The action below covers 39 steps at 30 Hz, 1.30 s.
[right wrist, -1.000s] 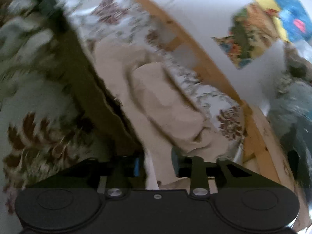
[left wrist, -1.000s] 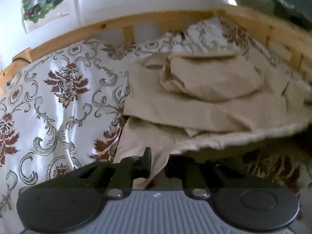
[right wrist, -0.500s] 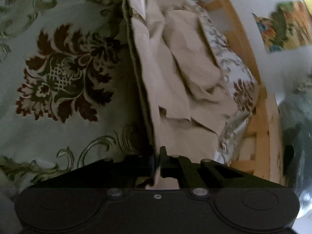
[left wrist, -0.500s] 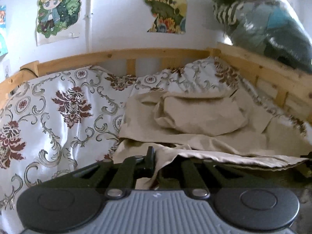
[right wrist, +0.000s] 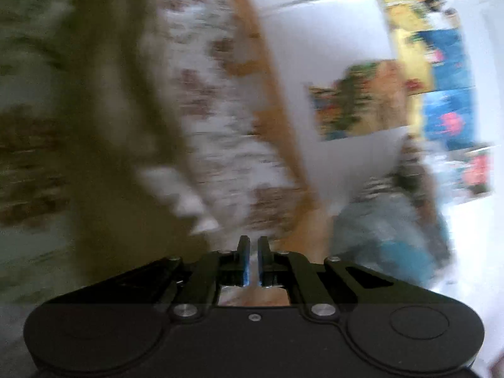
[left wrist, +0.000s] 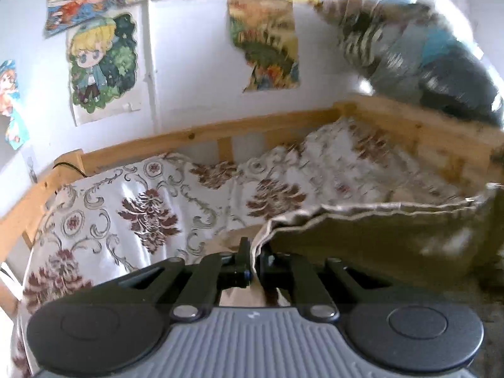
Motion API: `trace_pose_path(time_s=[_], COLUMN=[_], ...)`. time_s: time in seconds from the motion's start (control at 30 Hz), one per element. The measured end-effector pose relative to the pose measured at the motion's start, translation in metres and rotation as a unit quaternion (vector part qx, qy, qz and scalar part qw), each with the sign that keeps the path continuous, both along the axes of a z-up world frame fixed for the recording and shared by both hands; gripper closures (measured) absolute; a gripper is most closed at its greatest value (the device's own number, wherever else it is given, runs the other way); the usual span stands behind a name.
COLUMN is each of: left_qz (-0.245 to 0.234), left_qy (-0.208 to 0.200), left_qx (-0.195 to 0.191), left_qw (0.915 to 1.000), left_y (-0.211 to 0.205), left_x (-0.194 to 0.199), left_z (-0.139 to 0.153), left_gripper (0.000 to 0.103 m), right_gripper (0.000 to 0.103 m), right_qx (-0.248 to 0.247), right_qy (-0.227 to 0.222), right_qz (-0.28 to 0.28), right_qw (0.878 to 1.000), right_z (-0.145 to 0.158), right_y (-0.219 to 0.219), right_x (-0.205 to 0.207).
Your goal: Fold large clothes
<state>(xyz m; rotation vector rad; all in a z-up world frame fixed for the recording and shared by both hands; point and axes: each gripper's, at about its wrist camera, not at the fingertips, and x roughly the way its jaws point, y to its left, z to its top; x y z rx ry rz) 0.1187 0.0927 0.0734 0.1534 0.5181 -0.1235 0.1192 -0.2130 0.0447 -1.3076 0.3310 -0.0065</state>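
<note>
A large beige garment (left wrist: 378, 236) hangs lifted above a bed with a white floral quilt (left wrist: 141, 208). My left gripper (left wrist: 255, 252) is shut on the garment's edge, which stretches from its fingers to the right as a raised band. In the right wrist view my right gripper (right wrist: 253, 252) has its fingers nearly together. The view is blurred, and the beige garment (right wrist: 119, 145) shows as a dark band to the left of it. I cannot tell whether cloth is between its fingers.
A wooden bed rail (left wrist: 220, 132) runs along the far side and the right side of the bed. A white wall with posters (left wrist: 100, 63) stands behind it. A pile of striped and blue bedding (left wrist: 425, 56) sits at the far right corner.
Both grippers have risen and the garment has been lifted off the bed. The right gripper closed about a second ago and now moves fast, blurring its view.
</note>
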Motion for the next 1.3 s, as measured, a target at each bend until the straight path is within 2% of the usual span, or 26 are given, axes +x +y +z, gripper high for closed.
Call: trace_pose_path(time_s=[0.03, 0.07, 0.1, 0.17, 0.2, 0.23, 0.27, 0.33, 0.43, 0.47, 0.57, 0.63, 0.7, 0.73, 0.87, 0.93, 1.03, 1.1, 1.17, 1.23, 1.3], left_qz=[0.006, 0.011, 0.016, 0.019, 0.019, 0.020, 0.023, 0.023, 0.035, 0.041, 0.052, 0.058, 0.062, 0.063, 0.065, 0.066, 0.063, 0.059, 0.060, 0.063, 0.066], left_qy=[0.013, 0.035, 0.056, 0.088, 0.095, 0.098, 0.099, 0.096, 0.110, 0.114, 0.115, 0.117, 0.123, 0.127, 0.143, 0.145, 0.141, 0.138, 0.136, 0.137, 0.139], left_qx=[-0.001, -0.011, -0.024, -0.061, -0.069, -0.068, -0.062, -0.056, -0.084, -0.088, -0.073, -0.067, -0.064, -0.069, -0.098, -0.113, -0.111, -0.110, -0.115, -0.124, -0.131], left_qw=[0.9999, 0.9993, 0.9980, 0.9941, 0.9929, 0.9927, 0.9929, 0.9935, 0.9898, 0.9888, 0.9893, 0.9891, 0.9884, 0.9876, 0.9826, 0.9807, 0.9817, 0.9825, 0.9821, 0.9808, 0.9794], left_y=[-0.001, -0.001, -0.001, 0.001, 0.001, -0.001, -0.002, -0.002, 0.007, 0.008, 0.008, 0.008, 0.010, 0.014, 0.027, 0.032, 0.030, 0.030, 0.031, 0.033, 0.035], left_x=[0.019, 0.041, 0.056, 0.085, 0.095, 0.104, 0.112, 0.125, 0.149, 0.157, 0.180, 0.195, 0.204, 0.206, 0.210, 0.209, 0.206, 0.205, 0.204, 0.203, 0.200], left_z=[-0.005, -0.012, -0.018, -0.035, -0.044, -0.054, -0.064, -0.077, -0.092, -0.095, -0.106, -0.113, -0.120, -0.125, -0.135, -0.137, -0.137, -0.135, -0.133, -0.130, -0.127], left_gripper=[0.098, 0.098, 0.098, 0.098, 0.098, 0.098, 0.098, 0.098, 0.098, 0.098, 0.098, 0.098, 0.098, 0.098, 0.098, 0.098, 0.098, 0.098, 0.098, 0.097, 0.095], right_gripper=[0.075, 0.071, 0.066, 0.060, 0.057, 0.047, 0.035, 0.023, 0.021, 0.020, 0.013, 0.013, 0.012, 0.012, 0.019, 0.022, 0.022, 0.022, 0.022, 0.022, 0.022], right_qx=[0.032, 0.075, 0.148, 0.305, 0.361, 0.404, 0.430, 0.455, 0.450, 0.440, 0.368, 0.336, 0.330, 0.317, 0.239, 0.220, 0.262, 0.310, 0.364, 0.430, 0.499], right_qy=[-0.028, -0.028, -0.019, -0.020, -0.030, -0.037, -0.041, -0.029, 0.004, 0.008, -0.028, -0.031, 0.005, 0.027, 0.121, 0.123, 0.090, 0.064, 0.061, 0.070, 0.087], right_qz=[-0.013, -0.026, -0.041, -0.065, -0.070, -0.059, -0.045, 0.005, 0.064, 0.078, 0.107, 0.131, 0.156, 0.160, 0.141, 0.094, -0.006, -0.076, -0.135, -0.168, -0.193], right_qw=[0.999, 0.996, 0.988, 0.950, 0.929, 0.912, 0.901, 0.890, 0.891, 0.894, 0.923, 0.932, 0.931, 0.934, 0.953, 0.963, 0.961, 0.946, 0.920, 0.884, 0.840], right_z=[-0.003, -0.002, 0.001, 0.008, 0.010, 0.008, 0.005, 0.000, -0.002, -0.001, 0.005, 0.005, -0.001, -0.008, -0.052, -0.064, -0.062, -0.060, -0.060, -0.062, -0.067], right_y=[-0.001, -0.004, -0.010, -0.027, -0.035, -0.044, -0.050, -0.059, -0.057, -0.051, -0.020, -0.004, 0.006, 0.011, 0.023, 0.017, -0.010, -0.033, -0.056, -0.078, -0.099], right_x=[0.019, 0.032, 0.045, 0.054, 0.051, 0.044, 0.035, 0.019, 0.010, 0.006, -0.010, -0.017, -0.019, -0.017, -0.007, 0.006, 0.034, 0.053, 0.070, 0.078, 0.084])
